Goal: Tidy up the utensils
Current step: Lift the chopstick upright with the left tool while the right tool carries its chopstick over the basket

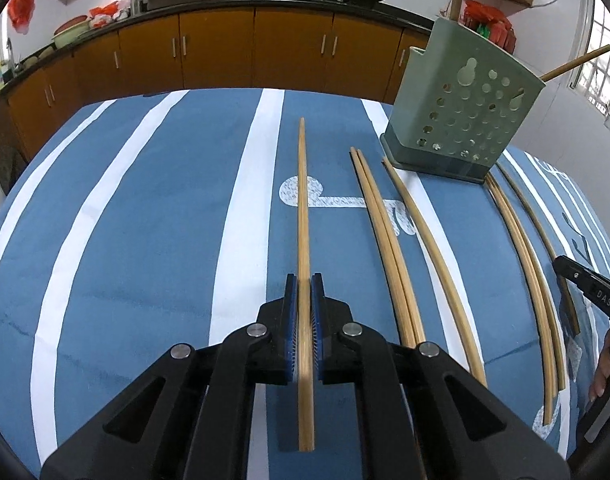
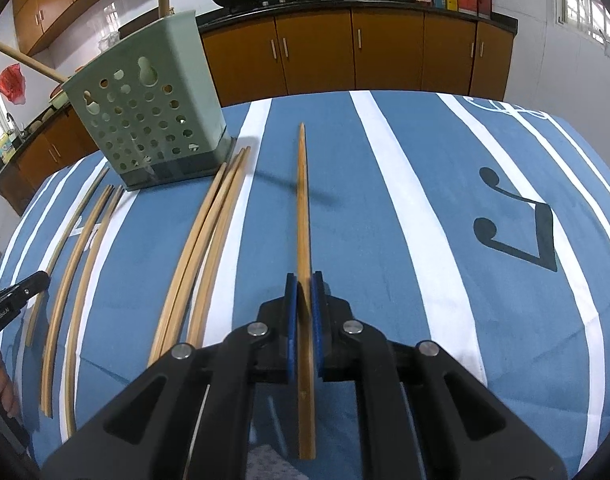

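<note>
Your left hand-held gripper (image 1: 304,280) is clenched on one chopstick (image 1: 303,200), the right hand-held gripper (image 2: 303,280) on another chopstick (image 2: 303,200); pick-up is done; next, carry both to the green holder (image 1: 461,108), upper right of the left view.

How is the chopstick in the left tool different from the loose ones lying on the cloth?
The held chopstick is clamped between the left tool's blue pads; the loose chopsticks are touched by no tool. The held chopstick is alone, pointing straight ahead along the tool; the loose chopsticks lie close together on the cloth, some side by side, near the green holder. All are long, tapered and light brown.
</note>
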Tool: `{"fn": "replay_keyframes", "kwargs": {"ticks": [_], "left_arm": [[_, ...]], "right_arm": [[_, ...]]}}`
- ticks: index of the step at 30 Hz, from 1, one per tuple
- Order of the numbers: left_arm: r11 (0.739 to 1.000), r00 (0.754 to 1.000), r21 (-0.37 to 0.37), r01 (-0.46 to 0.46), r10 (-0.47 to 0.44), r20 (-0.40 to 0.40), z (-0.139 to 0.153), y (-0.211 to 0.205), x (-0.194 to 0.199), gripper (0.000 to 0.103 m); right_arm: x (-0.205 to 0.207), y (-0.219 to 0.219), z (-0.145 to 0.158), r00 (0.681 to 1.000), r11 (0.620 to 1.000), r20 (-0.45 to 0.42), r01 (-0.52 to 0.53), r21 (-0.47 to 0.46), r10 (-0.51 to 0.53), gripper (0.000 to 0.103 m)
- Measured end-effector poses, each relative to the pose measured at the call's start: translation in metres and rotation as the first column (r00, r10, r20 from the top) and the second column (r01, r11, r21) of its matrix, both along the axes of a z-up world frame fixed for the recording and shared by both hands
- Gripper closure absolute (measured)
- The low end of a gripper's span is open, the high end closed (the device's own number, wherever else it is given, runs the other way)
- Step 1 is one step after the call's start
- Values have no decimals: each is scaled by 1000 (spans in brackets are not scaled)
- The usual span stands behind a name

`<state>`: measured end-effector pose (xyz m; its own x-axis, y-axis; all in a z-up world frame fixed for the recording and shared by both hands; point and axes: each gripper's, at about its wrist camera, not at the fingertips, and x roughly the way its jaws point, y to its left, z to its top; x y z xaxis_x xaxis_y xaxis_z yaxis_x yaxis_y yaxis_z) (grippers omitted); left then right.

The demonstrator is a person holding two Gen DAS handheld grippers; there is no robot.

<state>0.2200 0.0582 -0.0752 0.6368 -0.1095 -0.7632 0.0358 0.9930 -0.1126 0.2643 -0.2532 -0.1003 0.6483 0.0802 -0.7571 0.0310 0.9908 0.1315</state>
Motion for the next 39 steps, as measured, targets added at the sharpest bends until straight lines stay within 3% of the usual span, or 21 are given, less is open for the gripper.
{"fn": "replay_keyframes", "kwargs": {"ticks": [20,27,32,39], "left_arm": [[999,1000,44,15,-15,-1,0,-2,-15,95],[998,1000,63,13,-13,-2,0,-4,-16,96],[998,1000,58,20,-19,-12,4,-2,-19,96],[999,999,41,10,-12,52,30,4,-27,96]], "right_arm": [[-25,2,-3,1000,999,2,-24,-41,24,89],[-24,-3,-1,1000,1000,4,-6,-26,6,95],[-33,-9,19,997,1000,71,-2,-12,3,95],[-43,-19,56,984,1000,177,13,7,-14,95]]}}
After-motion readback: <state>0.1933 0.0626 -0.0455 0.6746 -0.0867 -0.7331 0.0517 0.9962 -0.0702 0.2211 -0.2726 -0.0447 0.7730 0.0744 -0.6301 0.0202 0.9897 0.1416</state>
